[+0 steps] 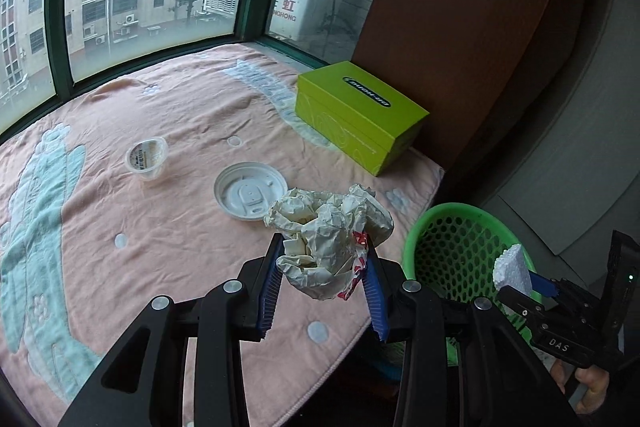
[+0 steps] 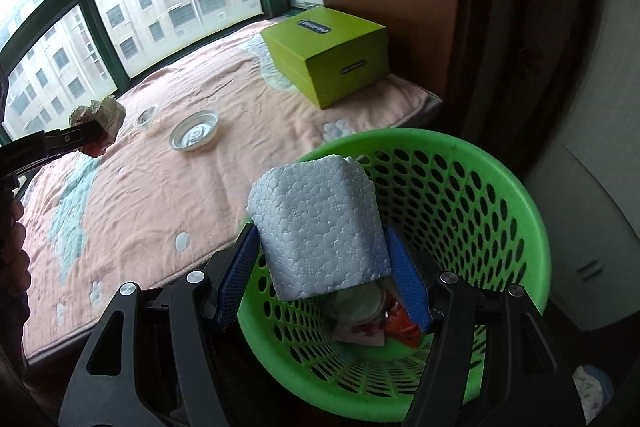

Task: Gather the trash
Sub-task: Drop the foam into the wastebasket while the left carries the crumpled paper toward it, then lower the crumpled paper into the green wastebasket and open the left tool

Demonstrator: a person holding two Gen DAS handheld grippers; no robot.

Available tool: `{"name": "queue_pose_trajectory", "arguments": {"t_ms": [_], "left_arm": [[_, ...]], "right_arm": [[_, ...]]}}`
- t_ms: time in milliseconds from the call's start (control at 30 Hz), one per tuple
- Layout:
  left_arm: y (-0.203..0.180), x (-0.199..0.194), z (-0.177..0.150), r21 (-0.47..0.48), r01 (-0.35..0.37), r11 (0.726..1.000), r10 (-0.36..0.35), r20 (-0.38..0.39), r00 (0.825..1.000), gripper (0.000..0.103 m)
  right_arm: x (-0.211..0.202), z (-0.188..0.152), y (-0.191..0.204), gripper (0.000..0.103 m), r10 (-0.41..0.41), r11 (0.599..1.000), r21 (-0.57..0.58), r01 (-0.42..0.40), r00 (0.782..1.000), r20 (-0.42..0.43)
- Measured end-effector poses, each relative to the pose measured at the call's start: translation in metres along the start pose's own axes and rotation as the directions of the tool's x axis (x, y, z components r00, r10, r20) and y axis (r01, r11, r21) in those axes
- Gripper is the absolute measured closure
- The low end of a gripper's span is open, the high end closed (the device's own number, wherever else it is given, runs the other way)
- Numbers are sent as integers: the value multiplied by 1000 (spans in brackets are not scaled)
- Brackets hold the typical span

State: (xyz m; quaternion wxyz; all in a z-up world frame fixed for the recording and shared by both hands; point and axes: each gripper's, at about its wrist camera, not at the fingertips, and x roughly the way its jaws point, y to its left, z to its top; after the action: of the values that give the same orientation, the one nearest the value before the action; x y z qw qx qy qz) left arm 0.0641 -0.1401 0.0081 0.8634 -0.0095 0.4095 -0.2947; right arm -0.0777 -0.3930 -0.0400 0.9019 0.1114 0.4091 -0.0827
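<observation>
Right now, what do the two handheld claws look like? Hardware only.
Both match: the left claw and right claw have black plastic scissor linkages with round silver pivot bolts and ribbed blue pads. Seen from the left wrist, the right unit's black body carries a white "DAS" label and a small green light. No cables or sleeves visible.

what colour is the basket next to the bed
Bright green plastic with a mesh of holes; the basket shows best in the right wrist view.

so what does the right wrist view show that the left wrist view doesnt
Only the right wrist view looks down into the green basket, showing trash at its bottom, and shows the left gripper from outside. Only the left wrist view shows the right gripper from outside. Both show the crumpled paper, foam block, white lid, small cup and green box.
</observation>
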Motion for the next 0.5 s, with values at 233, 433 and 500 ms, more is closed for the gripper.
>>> {"name": "queue_pose_trajectory", "arguments": {"t_ms": [233, 433, 500], "left_arm": [[-40, 9, -2, 58, 53, 997, -52, -20, 998, 67], [-70, 18, -3, 102, 90, 991, -85, -47, 995, 67], [-78, 19, -3, 116, 99, 988, -93, -51, 994, 67]], "right_arm": [[-9, -10, -28, 37, -46, 997, 54, 46, 999, 8], [-17, -14, -48, 30, -55, 993, 104, 52, 998, 26], [-19, -15, -53, 30, -59, 992, 115, 55, 998, 30]]}}
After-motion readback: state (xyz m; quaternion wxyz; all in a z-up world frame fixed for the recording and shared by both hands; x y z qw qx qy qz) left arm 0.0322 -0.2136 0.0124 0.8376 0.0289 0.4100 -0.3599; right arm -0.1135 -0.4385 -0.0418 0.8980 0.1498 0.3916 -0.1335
